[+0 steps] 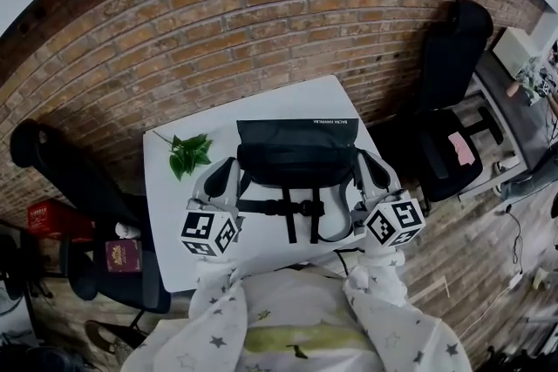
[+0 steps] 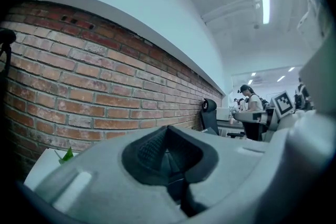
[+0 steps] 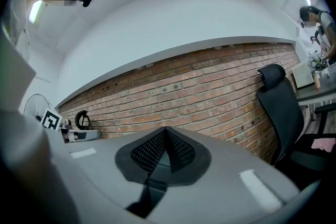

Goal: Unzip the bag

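Note:
A black bag lies on the white table, its straps and buckle hanging toward me. In the head view my left gripper sits beside the bag's left end and my right gripper beside its right end. Whether either touches the bag I cannot tell. The left gripper view shows its gripper shut with nothing between the pads, aimed level at the brick wall. The right gripper also looks shut and empty in its own view. The bag shows in neither gripper view, and its zipper is not discernible.
A green leafy sprig lies on the table left of the bag. Black office chairs stand at the left and the right. A red box and a maroon book sit at the lower left. A brick wall runs behind the table.

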{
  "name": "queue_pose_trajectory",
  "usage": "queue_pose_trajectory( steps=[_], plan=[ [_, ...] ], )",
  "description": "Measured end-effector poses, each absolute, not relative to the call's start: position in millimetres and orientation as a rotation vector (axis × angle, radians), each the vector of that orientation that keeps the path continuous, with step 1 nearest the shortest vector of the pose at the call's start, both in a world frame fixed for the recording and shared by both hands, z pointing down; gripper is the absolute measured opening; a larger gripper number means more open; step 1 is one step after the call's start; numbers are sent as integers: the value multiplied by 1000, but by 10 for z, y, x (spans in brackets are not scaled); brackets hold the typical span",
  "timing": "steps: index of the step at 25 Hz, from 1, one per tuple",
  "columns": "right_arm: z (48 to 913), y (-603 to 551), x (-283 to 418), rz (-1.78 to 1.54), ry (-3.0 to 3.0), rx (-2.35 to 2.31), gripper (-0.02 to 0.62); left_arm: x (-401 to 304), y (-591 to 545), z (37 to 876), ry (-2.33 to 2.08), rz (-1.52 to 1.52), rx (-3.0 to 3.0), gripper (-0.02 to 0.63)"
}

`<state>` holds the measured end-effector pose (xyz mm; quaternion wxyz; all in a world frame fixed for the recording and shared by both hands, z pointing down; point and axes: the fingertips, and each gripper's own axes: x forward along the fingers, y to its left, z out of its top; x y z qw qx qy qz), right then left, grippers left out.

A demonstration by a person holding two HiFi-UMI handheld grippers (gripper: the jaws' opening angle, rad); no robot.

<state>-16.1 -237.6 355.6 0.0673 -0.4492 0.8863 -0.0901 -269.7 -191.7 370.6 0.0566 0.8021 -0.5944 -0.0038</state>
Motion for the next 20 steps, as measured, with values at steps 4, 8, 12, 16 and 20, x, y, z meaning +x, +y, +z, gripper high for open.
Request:
queue_pose_trajectory(
  steps=[4,8,12,16,20],
  plan=[
    [3577,-2365,-165,-278,2670,-1355,9,-2711,-1899,3707,-1815,-3,2427,-2],
    [3577,-2369,-148,-282,2653,-1366,9,-2721,-1898,3701,-1827,2,2422,-2],
    [3582,-2361,-136,-281,2642,-1378,8,-2714,-1896,3695,-1835,8,2426,-2],
    [3579,-2356,-104,-279,2628,-1393,9,-2703,-1889,3688,-1838,15,2428,-2],
    [3579,-2354,-89,-279,2624,-1401,9,-2707,-1881,3684,-1846,19,2424,-2]
  ],
)
